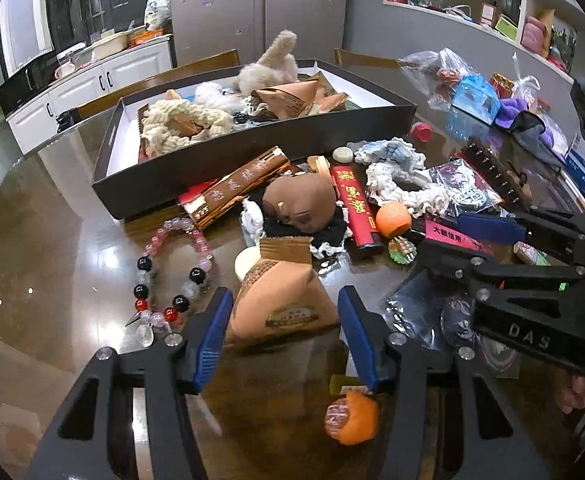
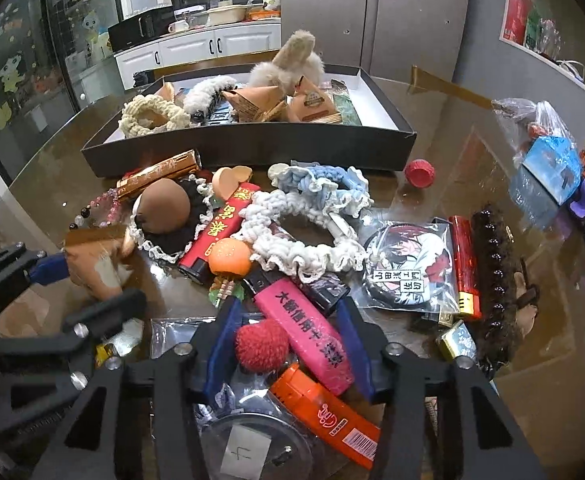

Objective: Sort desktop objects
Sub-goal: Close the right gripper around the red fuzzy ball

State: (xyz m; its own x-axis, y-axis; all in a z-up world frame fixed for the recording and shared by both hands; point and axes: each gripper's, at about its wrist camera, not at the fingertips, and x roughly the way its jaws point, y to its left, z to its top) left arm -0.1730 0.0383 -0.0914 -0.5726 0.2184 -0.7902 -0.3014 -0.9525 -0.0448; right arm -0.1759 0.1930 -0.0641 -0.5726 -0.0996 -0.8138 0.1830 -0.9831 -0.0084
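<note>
In the left wrist view my left gripper (image 1: 284, 292) has its blue pads against both sides of a tan pyramid snack packet (image 1: 280, 304) that stands on the glossy table. In the right wrist view my right gripper (image 2: 288, 304) is closed around a pink lighter (image 2: 304, 332) lying slantwise between the pads. A red knitted ball (image 2: 260, 344) is wedged between the lighter and the left pad. Behind the pile stands a black tray (image 2: 252, 148) with a white inside, holding more tan packets, a cream scrunchie and a plush toy. The two grippers work side by side.
A bead bracelet (image 1: 172, 268) lies left of the packet and an orange ball (image 1: 352, 416) sits near my left fingers. Scrunchies (image 2: 304, 240), a brown round toy (image 2: 164, 208), red lighters (image 2: 466, 264), an orange lighter (image 2: 328, 412) and a bagged badge (image 2: 408, 264) crowd the middle. Plastic bags (image 2: 544, 160) sit right.
</note>
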